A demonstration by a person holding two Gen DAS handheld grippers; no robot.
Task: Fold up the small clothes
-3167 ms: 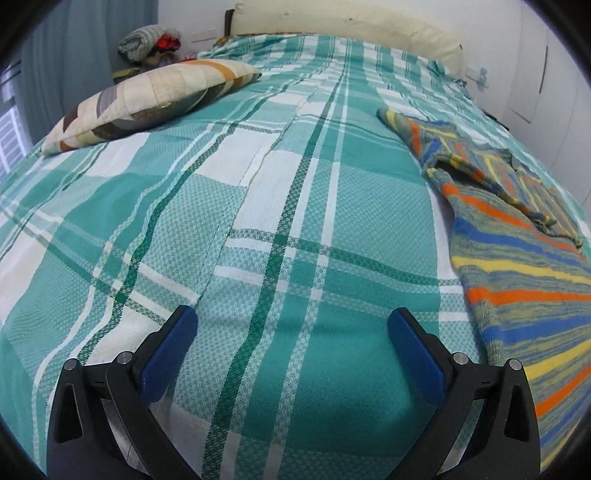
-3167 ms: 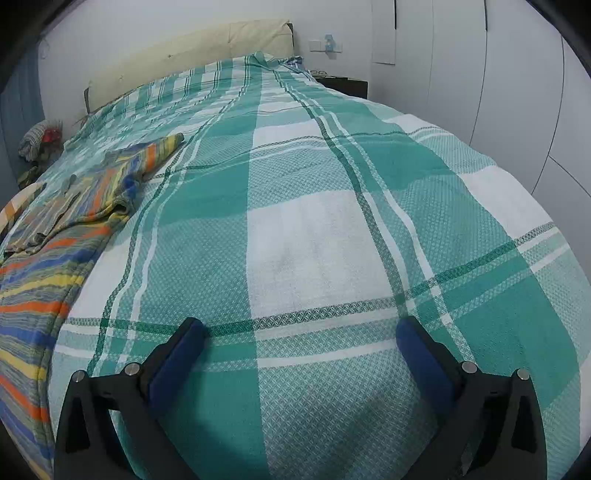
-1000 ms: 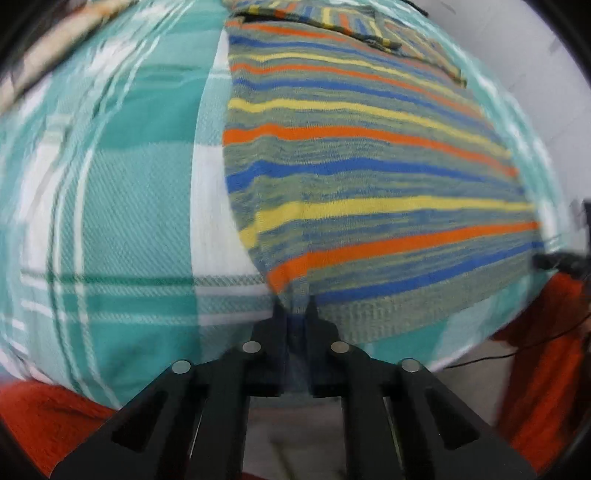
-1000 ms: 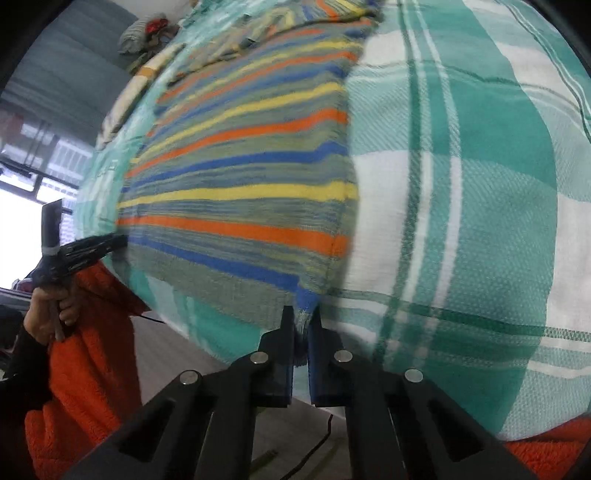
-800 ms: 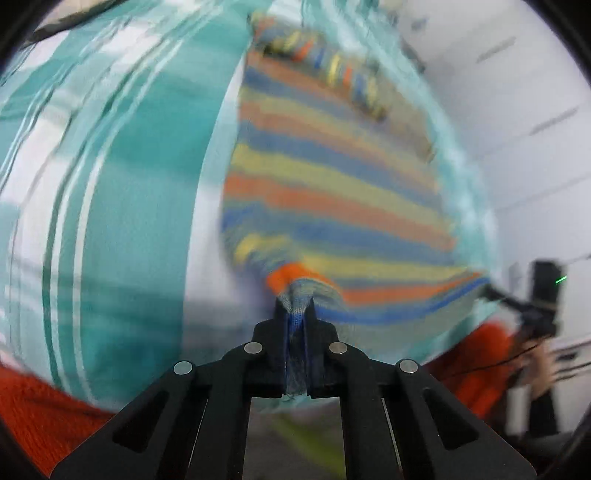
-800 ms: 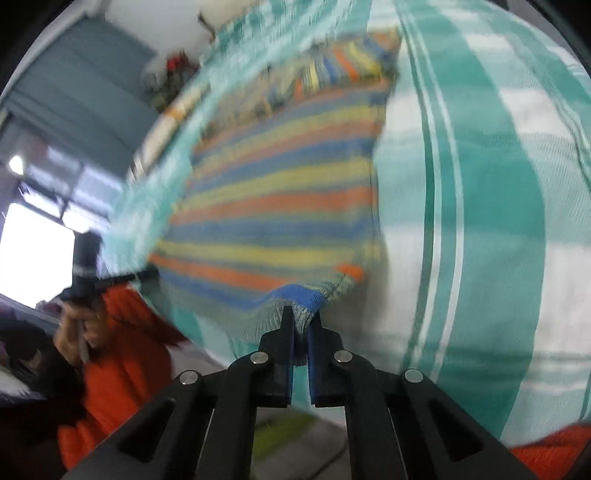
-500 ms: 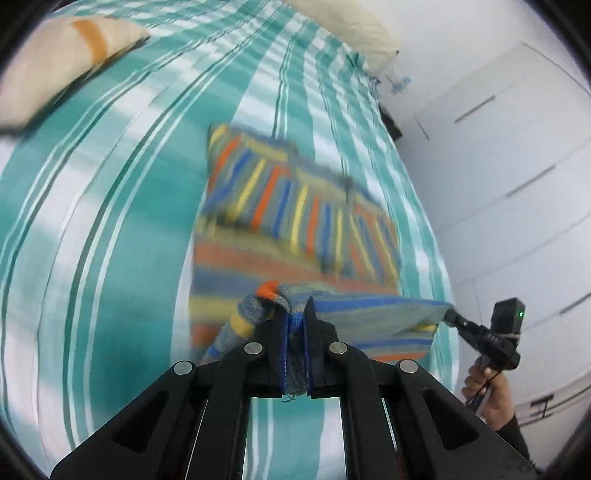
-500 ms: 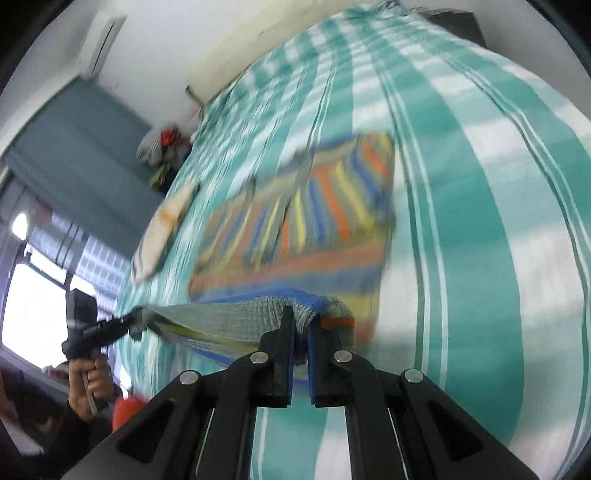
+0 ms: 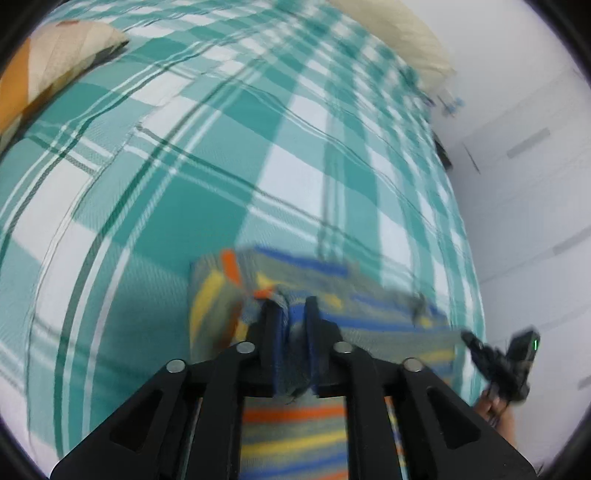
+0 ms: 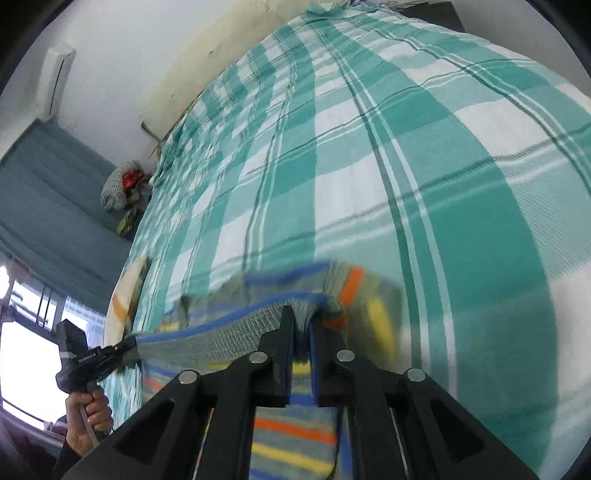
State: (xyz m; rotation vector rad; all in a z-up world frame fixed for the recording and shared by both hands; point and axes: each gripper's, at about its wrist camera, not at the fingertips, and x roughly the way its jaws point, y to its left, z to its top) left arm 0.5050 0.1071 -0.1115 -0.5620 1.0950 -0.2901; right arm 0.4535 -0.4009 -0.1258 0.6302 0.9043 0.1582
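Observation:
A striped knit sweater (image 9: 214, 295) in grey, blue, yellow and orange lies folded over on the green plaid bed (image 9: 184, 203). My left gripper (image 9: 290, 302) hovers at the fold's far left corner. Its jaws are opening, with the hem loose in the gap between them. My right gripper (image 10: 302, 314) is at the far right corner of the sweater (image 10: 373, 306), also opening with the hem in its gap. The hem still runs almost straight across to the left gripper (image 10: 96, 362). In the left wrist view the right gripper (image 9: 495, 358) shows at the right edge.
A patchwork pillow (image 9: 48, 55) lies at the bed's left side, and a cream headboard cushion (image 9: 399, 33) at its far end. White wardrobe doors (image 9: 535, 184) stand to the right. A bundle of clothes (image 10: 118, 188) sits beside the bed, near a curtain and window (image 10: 26, 362).
Both grippers carried the sweater's bottom hem from the bed's near edge up and over toward the collar end. Their jaws, tightly shut before, now stand slightly apart.

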